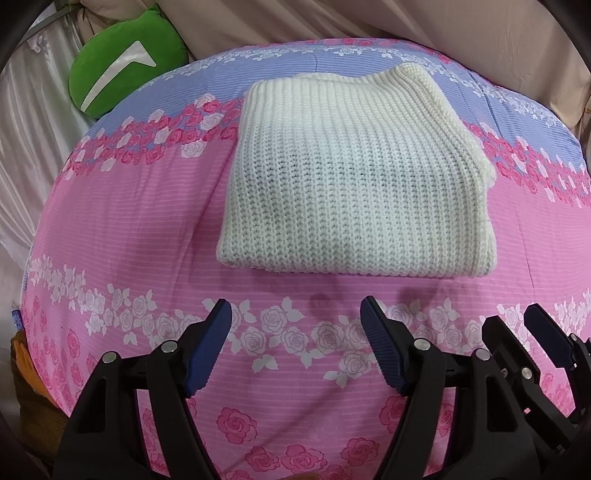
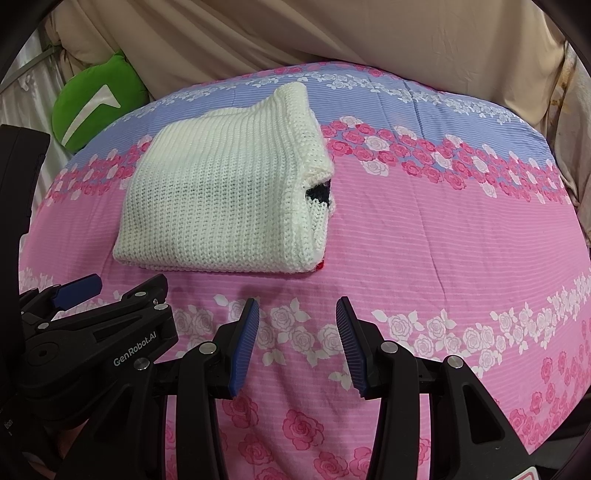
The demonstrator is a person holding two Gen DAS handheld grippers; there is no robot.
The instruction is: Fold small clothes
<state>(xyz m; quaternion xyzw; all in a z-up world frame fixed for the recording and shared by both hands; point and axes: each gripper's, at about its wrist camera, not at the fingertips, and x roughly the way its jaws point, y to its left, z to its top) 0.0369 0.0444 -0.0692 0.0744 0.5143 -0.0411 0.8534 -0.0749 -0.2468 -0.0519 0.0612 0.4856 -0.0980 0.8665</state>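
Lying folded on the bed [image 1: 129, 229], the cream sweater [image 1: 354, 192] looks finished; just short of its near edge, left gripper [image 1: 295, 347] and right gripper [image 2: 297, 345] hover with jaws apart, empty.

Sweater's [image 2: 221, 199] inner folded layers hidden

A cream-white ribbed knit is shown by the folded sweater [image 1: 354, 184], and at its open side a patch of black and a small speck of red are revealed [image 2: 320, 192]. The bedsheet [image 1: 147, 236] is banded in pink and lavender-blue with fine pale stripes, and rows of white and deep pink roses are printed across it. The cushion [image 1: 125, 62] is coloured bright green and is marked with a white angular stripe. The backdrop cloth [image 2: 332, 33] is seen in plain beige. Black frames and ridged dark blue pads are displayed by the left gripper [image 1: 295, 347] and the right gripper [image 2: 297, 343].
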